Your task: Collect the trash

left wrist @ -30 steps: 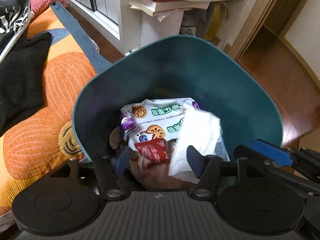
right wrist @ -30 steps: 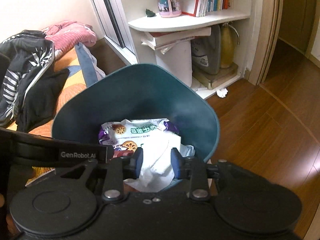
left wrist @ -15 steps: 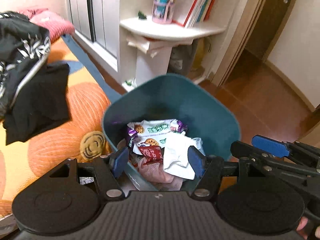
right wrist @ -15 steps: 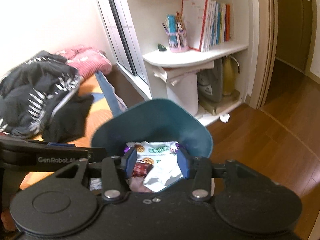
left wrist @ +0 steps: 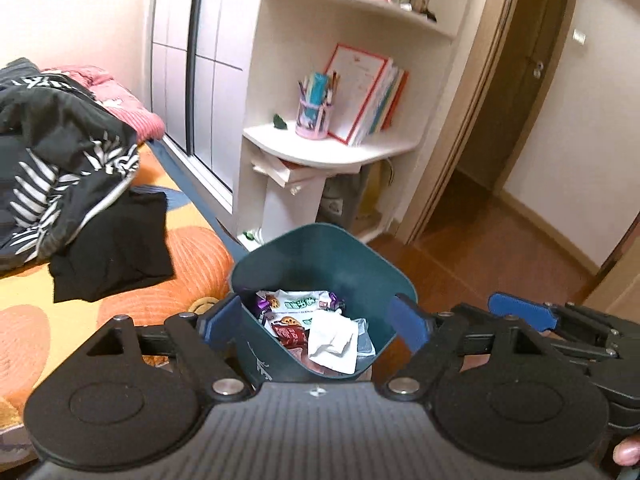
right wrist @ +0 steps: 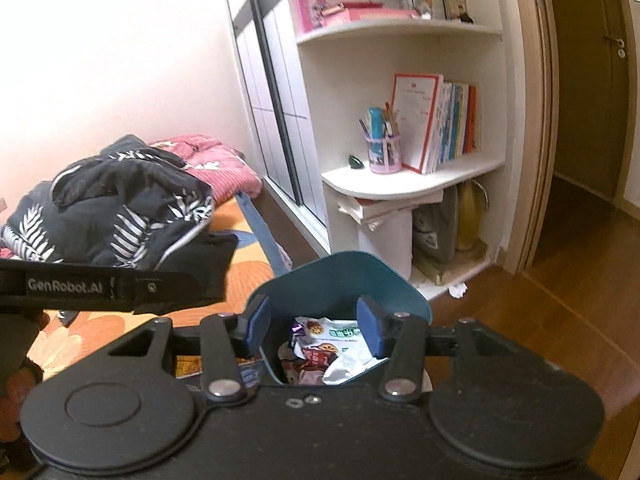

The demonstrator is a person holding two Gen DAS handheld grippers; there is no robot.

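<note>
— Where's the trash now?

— In the teal bin (left wrist: 320, 264) on the floor beside the bed (left wrist: 120, 292): snack wrappers (left wrist: 298, 304) and a crumpled tissue (left wrist: 332, 340) on top.

— And the 2 tongs?

— Both empty. The left gripper (left wrist: 308, 322) has its jaws wide apart; the right gripper (right wrist: 314, 324) is spread too, and both hang above the bin.

— Anything left?

— A white scrap (right wrist: 457, 290) lies by the shelf (right wrist: 412, 180). I'd guess it's light, soft and crushable; pinch it across the middle, gently.
</note>
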